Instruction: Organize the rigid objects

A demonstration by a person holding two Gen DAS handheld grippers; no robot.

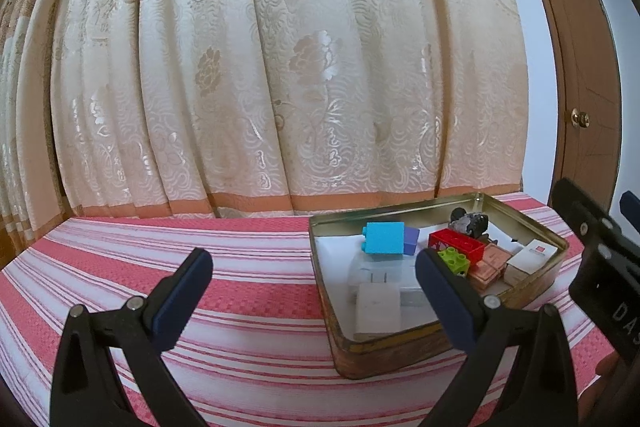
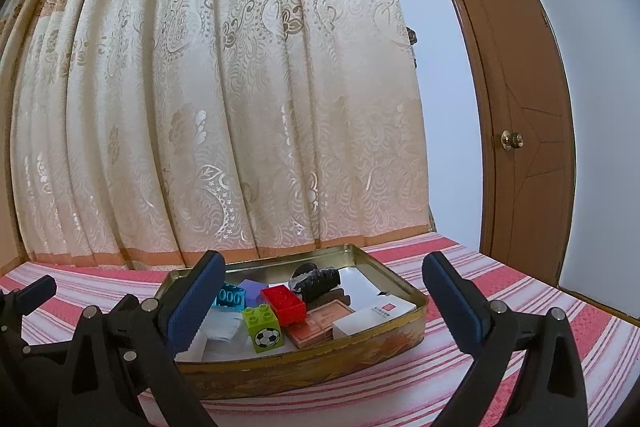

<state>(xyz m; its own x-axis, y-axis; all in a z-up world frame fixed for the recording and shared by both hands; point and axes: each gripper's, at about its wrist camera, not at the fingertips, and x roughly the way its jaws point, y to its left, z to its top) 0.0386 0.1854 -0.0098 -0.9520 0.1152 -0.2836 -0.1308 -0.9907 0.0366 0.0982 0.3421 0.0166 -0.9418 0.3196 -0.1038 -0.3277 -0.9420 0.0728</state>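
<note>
Left wrist view: your left gripper (image 1: 314,269) hangs with its fingers spread wide and nothing between them, above the red-and-white striped cloth (image 1: 248,339). The metal tin (image 1: 384,357) sits on that cloth, and everything else is best placed from it. Your left gripper's right finger overlaps the tin's near side in this view; its left finger stands well to the left of the tin, over bare cloth.

Inside the tin, a cyan block (image 1: 383,237) lies toward the far left corner, with a purple block (image 1: 411,239) touching its right side. A red brick (image 1: 456,245) lies near the tin's middle, a green block (image 1: 454,259) just in front of it. A dark grey object (image 1: 469,221) rests by the far wall; what it is cannot be told. A white card box (image 1: 533,255) leans by the right wall, with a copper-coloured box (image 1: 490,265) beside it. White packets (image 1: 378,305) fill the near left part.

From the right wrist view, your right gripper (image 2: 322,293) is also wide apart and empty, held in front of the tin's near wall (image 2: 304,363). Its fingers straddle the tin in this view, the left one covering the tin's left end. Behind the tin hangs a cream patterned curtain (image 2: 224,115); to its right stands a brown door (image 2: 516,99).
</note>
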